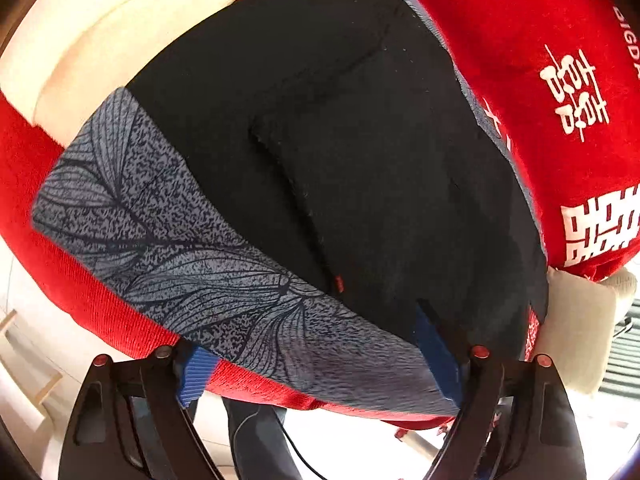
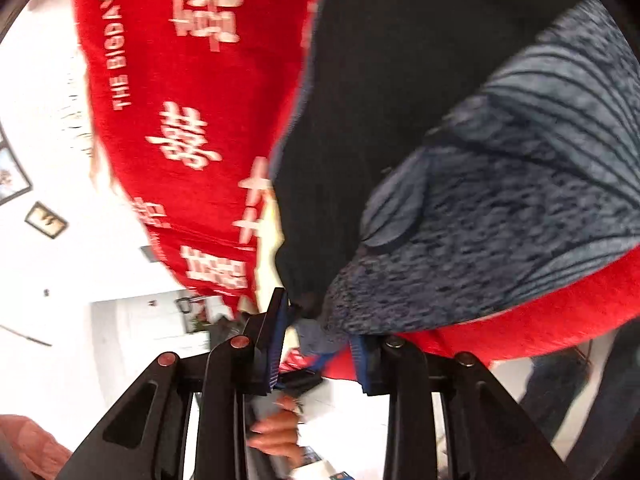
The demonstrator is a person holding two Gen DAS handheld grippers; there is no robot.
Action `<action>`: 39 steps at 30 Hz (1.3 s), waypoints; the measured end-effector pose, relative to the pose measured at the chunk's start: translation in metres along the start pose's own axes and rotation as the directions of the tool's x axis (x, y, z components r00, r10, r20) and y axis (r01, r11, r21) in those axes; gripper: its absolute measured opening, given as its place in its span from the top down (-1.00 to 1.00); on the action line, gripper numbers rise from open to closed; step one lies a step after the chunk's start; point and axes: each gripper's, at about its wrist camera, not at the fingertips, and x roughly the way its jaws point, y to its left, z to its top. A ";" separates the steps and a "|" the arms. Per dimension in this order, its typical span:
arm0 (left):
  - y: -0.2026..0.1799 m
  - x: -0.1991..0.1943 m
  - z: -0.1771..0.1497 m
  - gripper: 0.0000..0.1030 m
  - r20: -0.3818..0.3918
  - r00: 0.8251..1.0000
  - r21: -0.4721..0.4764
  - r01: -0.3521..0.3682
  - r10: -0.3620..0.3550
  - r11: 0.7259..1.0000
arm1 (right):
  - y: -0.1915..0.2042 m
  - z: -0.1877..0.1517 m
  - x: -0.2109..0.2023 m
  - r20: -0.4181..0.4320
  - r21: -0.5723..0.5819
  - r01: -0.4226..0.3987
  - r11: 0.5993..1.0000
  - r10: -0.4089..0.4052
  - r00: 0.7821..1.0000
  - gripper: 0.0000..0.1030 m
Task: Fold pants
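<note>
The pants [image 1: 320, 132] are black with a grey-blue leaf-print band [image 1: 192, 248]. They lie flat on a red blanket [image 1: 520, 40] with white characters. My left gripper [image 1: 320, 364] is open, its blue pads wide apart at the near edge of the printed band, which lies between the fingers. In the right wrist view the pants [image 2: 400, 120] fill the upper right, with the printed band [image 2: 520, 200] bunched up. My right gripper [image 2: 320, 344] has its jaws apart with a fold of the printed cloth between the blue pads.
The red blanket [image 2: 192, 120] covers a cream cushion [image 1: 100, 40]. A white wall with framed pictures [image 2: 46, 220] and a white door [image 2: 140, 320] show at the left of the right wrist view. A hand [image 2: 276, 432] shows below the right gripper.
</note>
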 end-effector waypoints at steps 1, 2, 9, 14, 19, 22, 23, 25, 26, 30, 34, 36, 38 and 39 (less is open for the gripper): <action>-0.001 -0.001 -0.001 -0.41 0.006 1.000 0.016 -0.012 0.012 1.000 | -0.008 0.000 -0.001 0.008 0.012 0.026 1.000 -0.027 1.000 0.32; -0.002 -0.001 0.000 -0.35 0.005 1.000 0.036 -0.021 0.021 0.999 | -0.015 0.000 -0.003 0.022 0.028 0.044 0.999 -0.044 0.999 0.29; 0.003 -0.005 0.002 0.40 -0.010 0.999 0.149 -0.046 0.048 0.988 | -0.055 0.004 -0.038 0.178 0.195 -0.040 0.980 0.005 0.984 0.21; 0.006 -0.014 0.005 0.66 -0.030 0.999 0.163 -0.025 0.031 0.986 | -0.024 0.010 -0.050 0.199 0.210 0.046 0.977 -0.089 0.976 0.87; -0.018 -0.050 0.011 0.66 -0.002 1.000 0.210 0.013 -0.013 0.978 | 0.047 0.033 -0.057 0.178 0.021 0.183 0.983 -0.183 0.967 0.87; -0.041 -0.067 0.022 0.66 0.018 1.000 0.248 0.020 -0.025 0.969 | 0.068 0.051 -0.064 0.148 -0.055 0.222 0.974 -0.212 0.966 0.87; -0.050 -0.072 0.027 0.66 0.030 0.999 0.265 0.022 -0.031 0.964 | 0.076 0.061 -0.062 0.135 -0.073 0.229 0.971 -0.218 0.967 0.87; -0.068 -0.078 0.041 0.66 0.050 0.998 0.284 0.024 -0.040 0.959 | 0.093 0.082 -0.060 0.107 -0.117 0.238 0.964 -0.225 0.968 0.87; -0.077 -0.079 0.050 0.66 0.064 0.997 0.291 0.026 -0.047 0.956 | 0.099 0.092 -0.058 0.094 -0.138 0.238 0.961 -0.227 0.969 0.87; -0.116 -0.074 0.096 0.66 0.134 0.989 0.311 0.021 -0.065 0.950 | 0.119 0.153 -0.039 0.025 -0.193 0.264 0.945 -0.264 0.964 0.87; -0.150 -0.042 0.150 0.66 0.177 0.983 0.317 -0.010 -0.049 0.948 | 0.124 0.225 0.004 -0.042 -0.180 0.311 0.933 -0.323 0.945 0.86; -0.159 -0.022 0.169 0.66 0.192 0.981 0.322 -0.035 -0.029 0.946 | 0.113 0.259 0.029 -0.091 -0.161 0.347 0.924 -0.364 0.927 0.86; -0.163 -0.001 0.182 0.61 0.198 0.980 0.332 -0.074 0.007 0.940 | 0.100 0.281 0.048 -0.124 -0.162 0.387 0.908 -0.408 0.905 0.82; -0.166 0.012 0.189 0.54 0.199 0.979 0.334 -0.104 0.037 0.937 | 0.092 0.291 0.058 -0.150 -0.162 0.406 0.899 -0.429 0.891 0.80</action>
